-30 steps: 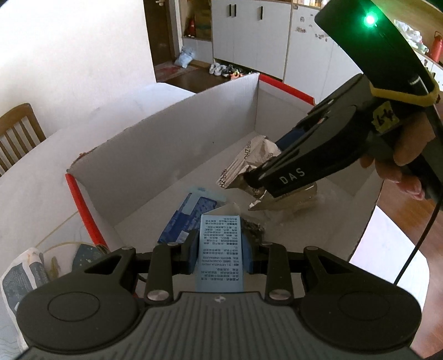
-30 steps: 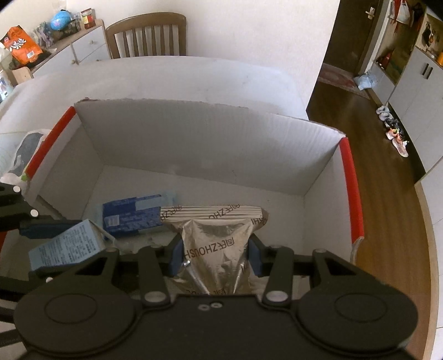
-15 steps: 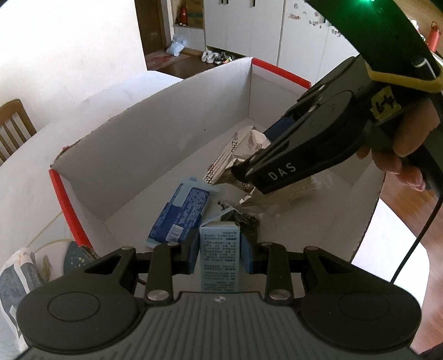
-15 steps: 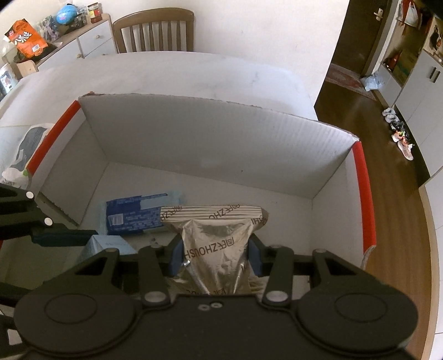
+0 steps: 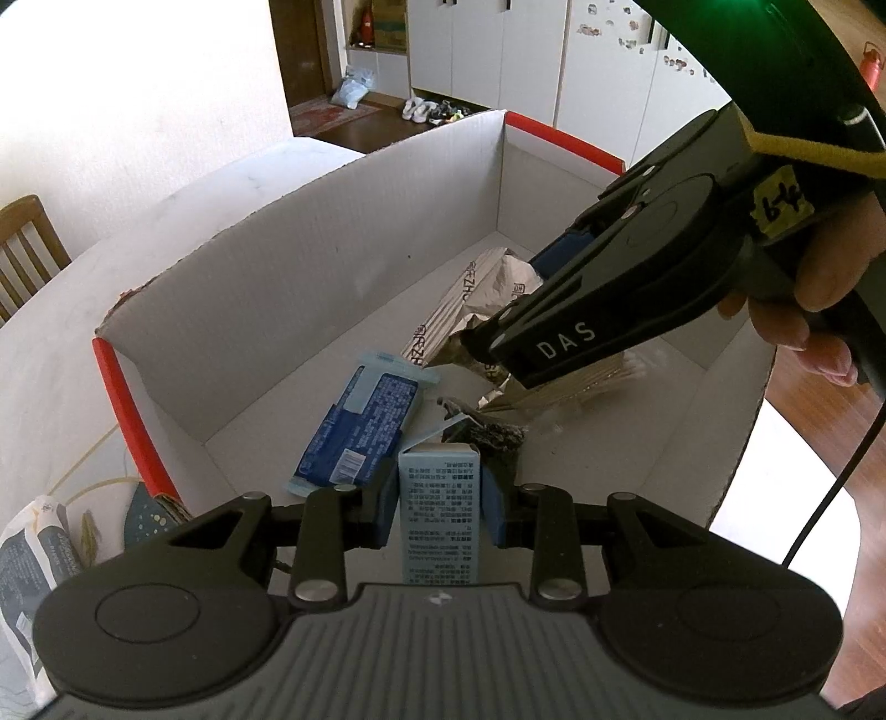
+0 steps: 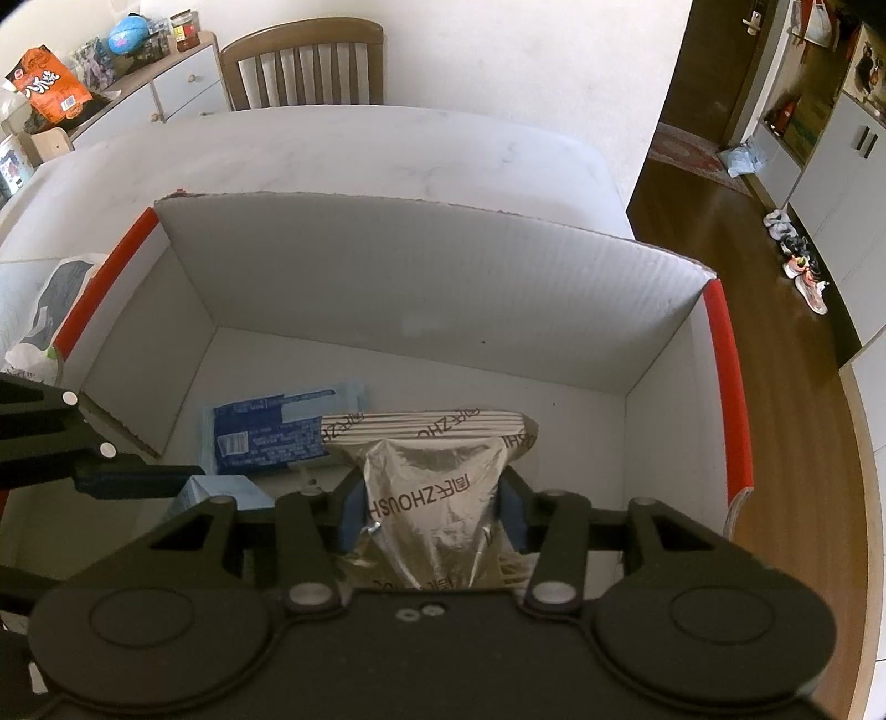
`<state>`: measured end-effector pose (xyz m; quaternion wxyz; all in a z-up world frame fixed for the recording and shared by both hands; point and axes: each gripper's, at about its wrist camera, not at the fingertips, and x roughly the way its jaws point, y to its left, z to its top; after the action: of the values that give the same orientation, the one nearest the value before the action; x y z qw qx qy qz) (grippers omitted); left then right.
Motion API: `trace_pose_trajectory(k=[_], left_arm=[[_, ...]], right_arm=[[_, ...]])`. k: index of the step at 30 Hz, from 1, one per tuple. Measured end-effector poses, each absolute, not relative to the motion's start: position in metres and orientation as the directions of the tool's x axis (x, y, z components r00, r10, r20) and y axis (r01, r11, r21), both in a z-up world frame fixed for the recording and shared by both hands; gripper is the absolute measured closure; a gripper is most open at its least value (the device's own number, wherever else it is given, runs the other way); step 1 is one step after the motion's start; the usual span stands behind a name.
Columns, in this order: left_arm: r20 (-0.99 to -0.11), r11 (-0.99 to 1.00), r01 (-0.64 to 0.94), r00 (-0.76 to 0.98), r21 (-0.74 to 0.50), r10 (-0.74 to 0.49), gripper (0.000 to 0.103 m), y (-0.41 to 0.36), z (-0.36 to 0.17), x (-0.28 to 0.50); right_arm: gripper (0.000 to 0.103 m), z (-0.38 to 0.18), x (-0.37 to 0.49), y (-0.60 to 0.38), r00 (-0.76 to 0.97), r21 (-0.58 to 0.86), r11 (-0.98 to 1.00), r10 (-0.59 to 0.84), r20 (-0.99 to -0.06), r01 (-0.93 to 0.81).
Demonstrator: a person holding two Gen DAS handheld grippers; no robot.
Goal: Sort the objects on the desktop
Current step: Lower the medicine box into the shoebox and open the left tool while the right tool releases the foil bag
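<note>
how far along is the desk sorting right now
Done: a dark blue flat packet already lies on the floor of the white cardboard box. In hand: the left gripper holds a pale blue carton low inside the box; the right gripper, jaws opening, has a silver foil pouch between them. Left: a grey-and-white bag is outside the box.

Each camera sits just behind its own hand-held gripper, looking steeply down along the fingers into the box (image 5: 343, 232) from close above. The left view faces toward the cabinets (image 5: 554, 50) and takes in the right hand-held gripper (image 5: 487, 354); the right view faces a chair (image 6: 302, 69) across the bench (image 6: 387, 149). Both share the box floor, the blue packet (image 5: 360, 432) and the foil bag (image 6: 432, 498).
</note>
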<state>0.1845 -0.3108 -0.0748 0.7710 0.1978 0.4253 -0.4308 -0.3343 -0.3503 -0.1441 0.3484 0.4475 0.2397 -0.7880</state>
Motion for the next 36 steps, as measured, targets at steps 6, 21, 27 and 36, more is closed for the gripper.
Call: trace_pose_trajectory(k=[6,21,27,36], left_arm=[[-0.819,0.564,0.823,0.28,-0.064,-0.501,0.072,-0.309,-0.076,0.186],[-0.761,0.592,0.803,0.34,-0.071,-0.553,0.045,-0.292,-0.053,0.176],[-0.743,0.6,0.796,0.355,-0.079,-0.568,0.045,-0.283,-0.046,0.171],[-0.717,0.621,0.779,0.384,-0.087,-0.582,0.044,-0.266,-0.038,0.163]], right_arm=[[0.039,-0.135,-0.332,-0.35,-0.358,-0.046,-0.644,-0.363,-0.861,0.763],[0.033,-0.104,-0.32,-0.344,-0.365,-0.027,-0.626,-0.419,-0.831,0.779],[0.031,-0.095,-0.315,-0.344,-0.37,-0.023,-0.622,-0.435,-0.821,0.783],[0.022,-0.09,-0.295,-0.342,-0.379,-0.027,-0.606,-0.461,-0.803,0.795]])
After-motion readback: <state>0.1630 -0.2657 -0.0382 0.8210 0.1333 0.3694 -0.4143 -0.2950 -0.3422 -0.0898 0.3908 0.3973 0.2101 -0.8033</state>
